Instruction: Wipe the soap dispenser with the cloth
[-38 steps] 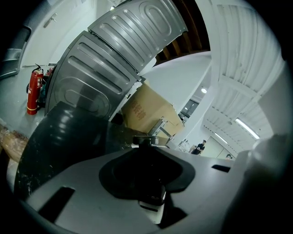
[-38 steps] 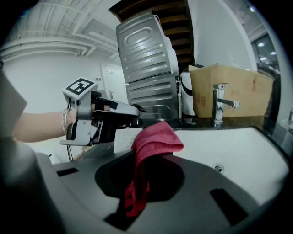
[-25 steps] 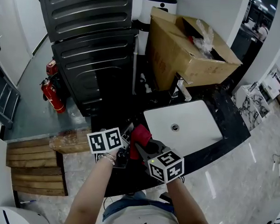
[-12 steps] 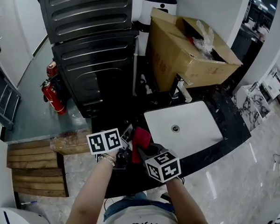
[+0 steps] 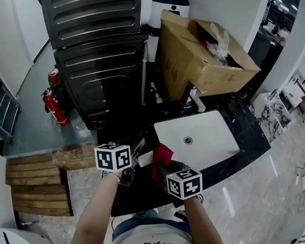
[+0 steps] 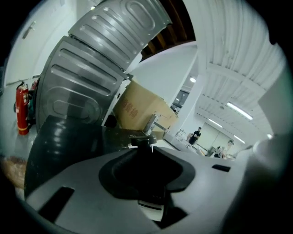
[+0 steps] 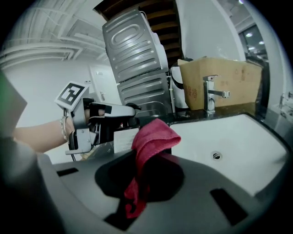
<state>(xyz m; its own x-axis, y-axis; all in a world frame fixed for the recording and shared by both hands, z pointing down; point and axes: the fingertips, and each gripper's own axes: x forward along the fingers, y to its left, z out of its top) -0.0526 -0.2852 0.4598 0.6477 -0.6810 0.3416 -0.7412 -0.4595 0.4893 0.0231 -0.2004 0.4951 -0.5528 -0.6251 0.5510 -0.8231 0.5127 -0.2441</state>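
A black soap dispenser (image 5: 140, 153) with a white label is held over the near edge of the black counter (image 5: 243, 144). My left gripper (image 5: 132, 165) is shut on it. In the left gripper view the dispenser's pump head (image 6: 142, 139) sticks out past the jaws of the left gripper (image 6: 147, 180). My right gripper (image 5: 163, 168) is shut on a red cloth (image 5: 162, 155), which lies against the dispenser's right side. In the right gripper view the red cloth (image 7: 153, 139) bunches out of the right gripper (image 7: 147, 179), next to the dispenser's label (image 7: 124, 139) and the left gripper (image 7: 110, 119).
A white sink (image 5: 220, 140) with a chrome faucet (image 5: 193, 98) lies to the right. A cardboard box (image 5: 197, 55) stands behind it. A dark ribbed machine (image 5: 100, 55) stands at the back left. Red fire extinguishers (image 5: 55, 104) and a wooden pallet (image 5: 34, 184) are on the floor at left.
My right gripper has moved the red cloth a little down and nearer along the dispenser's side. The left gripper has rolled slightly and stayed in place.
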